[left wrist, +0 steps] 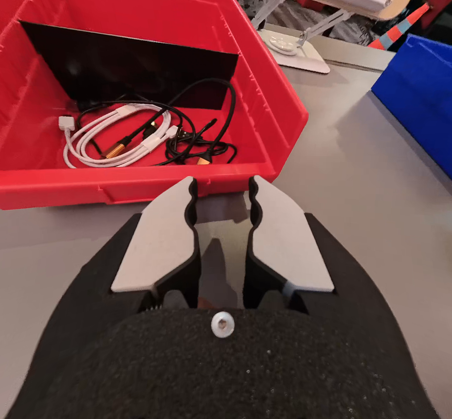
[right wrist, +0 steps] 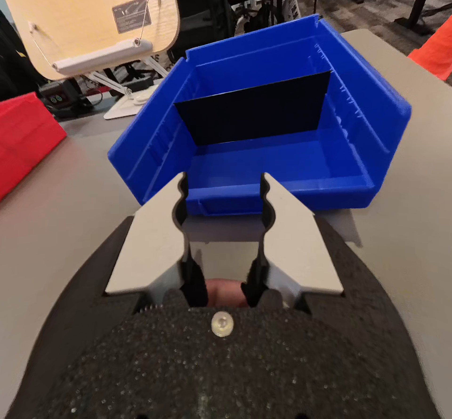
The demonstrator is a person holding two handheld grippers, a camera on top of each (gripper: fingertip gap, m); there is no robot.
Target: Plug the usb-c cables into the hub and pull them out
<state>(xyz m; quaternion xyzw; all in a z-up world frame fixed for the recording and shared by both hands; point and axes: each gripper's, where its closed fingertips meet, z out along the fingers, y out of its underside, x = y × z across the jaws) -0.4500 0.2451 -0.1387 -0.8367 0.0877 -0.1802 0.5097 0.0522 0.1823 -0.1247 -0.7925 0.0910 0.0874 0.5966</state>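
Jaws of both the left gripper (left wrist: 222, 184) and right gripper (right wrist: 223, 180) stand spread and empty above the grey bench (left wrist: 342, 187), while coiled white and black usb-c cables (left wrist: 137, 138) lie in the red plastic bin's (left wrist: 137, 184) front compartment.

Bare grey tabletop (left wrist: 354, 138) lies open between the red bin (left wrist: 244, 52) and the blue bin (right wrist: 151, 142), while inside the red bin a black divider (left wrist: 134, 69) walls off the back and tangled cables (left wrist: 146, 135) crowd the front compartment; the blue bin's front compartment stands clear before its own black divider (right wrist: 252, 108).
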